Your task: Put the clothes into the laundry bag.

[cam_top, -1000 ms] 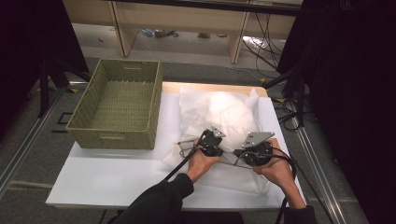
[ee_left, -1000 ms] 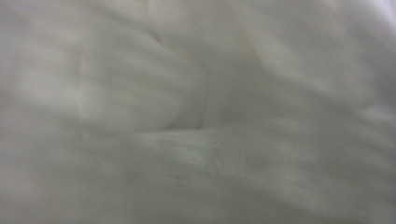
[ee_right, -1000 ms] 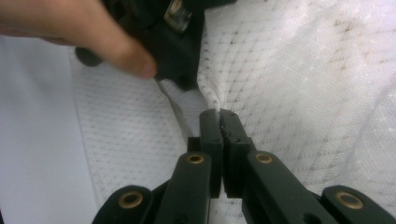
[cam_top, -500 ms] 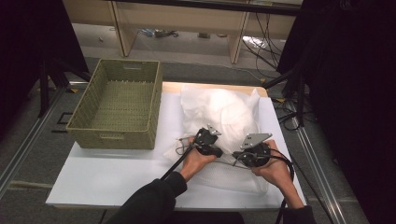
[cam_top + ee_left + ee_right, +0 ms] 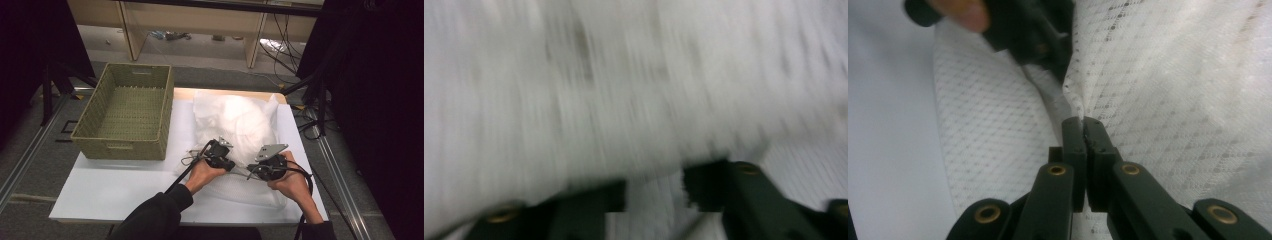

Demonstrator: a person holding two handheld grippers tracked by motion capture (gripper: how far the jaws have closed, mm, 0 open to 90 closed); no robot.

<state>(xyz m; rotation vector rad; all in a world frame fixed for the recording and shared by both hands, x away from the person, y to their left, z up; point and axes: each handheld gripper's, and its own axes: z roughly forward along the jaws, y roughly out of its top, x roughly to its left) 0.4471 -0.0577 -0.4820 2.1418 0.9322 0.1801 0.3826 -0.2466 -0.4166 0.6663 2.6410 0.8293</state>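
Right gripper view: right tongs (image 5: 1082, 131) clenched on a pinched fold of the white mesh-patterned fabric bag (image 5: 1168, 90). The bag lies on the white desk (image 5: 115, 185), stuffed bulk at 12 o'clock from the hands, at 3 o'clock of the woven green basket (image 5: 127, 112). Left tongs (image 5: 220, 155) sit at 9 o'clock of the right; in the blurred left gripper view they stand apart, having just been closing, fabric around them, no grip. To do it well, I judge: bite the edge fully before pulling, keep the right pinch firm.
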